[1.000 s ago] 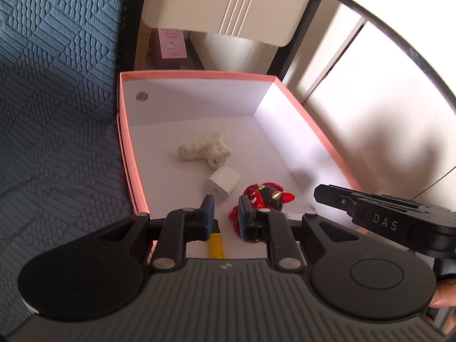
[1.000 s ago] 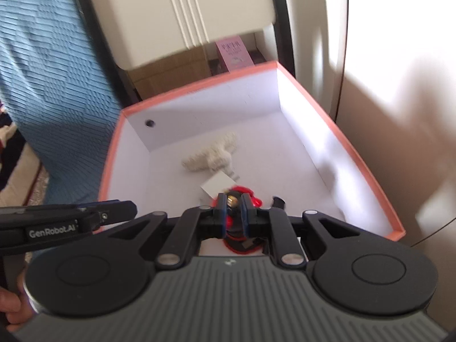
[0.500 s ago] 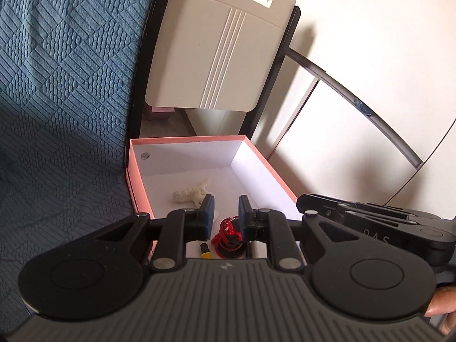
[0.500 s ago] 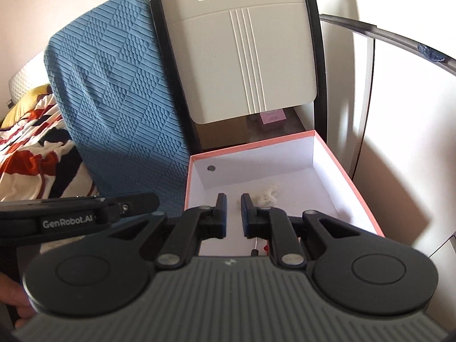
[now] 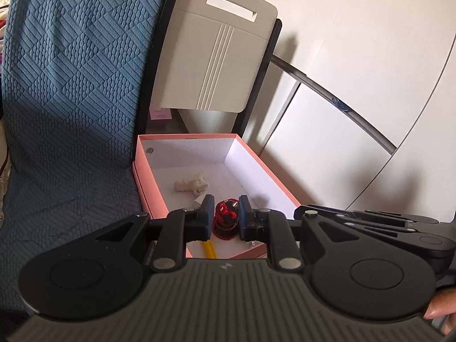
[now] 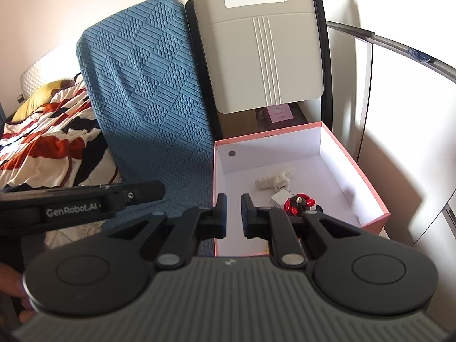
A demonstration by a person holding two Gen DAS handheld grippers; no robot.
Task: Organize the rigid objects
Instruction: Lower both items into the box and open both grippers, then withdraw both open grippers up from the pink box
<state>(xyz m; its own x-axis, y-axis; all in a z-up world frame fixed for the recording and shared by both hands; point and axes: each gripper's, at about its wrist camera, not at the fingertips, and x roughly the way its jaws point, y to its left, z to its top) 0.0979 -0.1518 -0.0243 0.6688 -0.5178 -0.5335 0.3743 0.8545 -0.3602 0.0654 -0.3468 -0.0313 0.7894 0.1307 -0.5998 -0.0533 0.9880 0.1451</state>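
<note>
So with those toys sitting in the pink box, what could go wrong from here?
The red figurine stands close against the white cube, so a gripper going for one might knock the other over. The pink box sits near the edge of whatever holds it, so a push could perhaps shift it. Both the left gripper and right gripper are shut, holding nothing.

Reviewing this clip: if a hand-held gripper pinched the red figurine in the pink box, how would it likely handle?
The red figurine looks glossy, so pads may slip on it. It looks rigid, probably hard and chip-prone. Standing upright on a small round base in the pink box, it could tip if nudged sideways.
</note>
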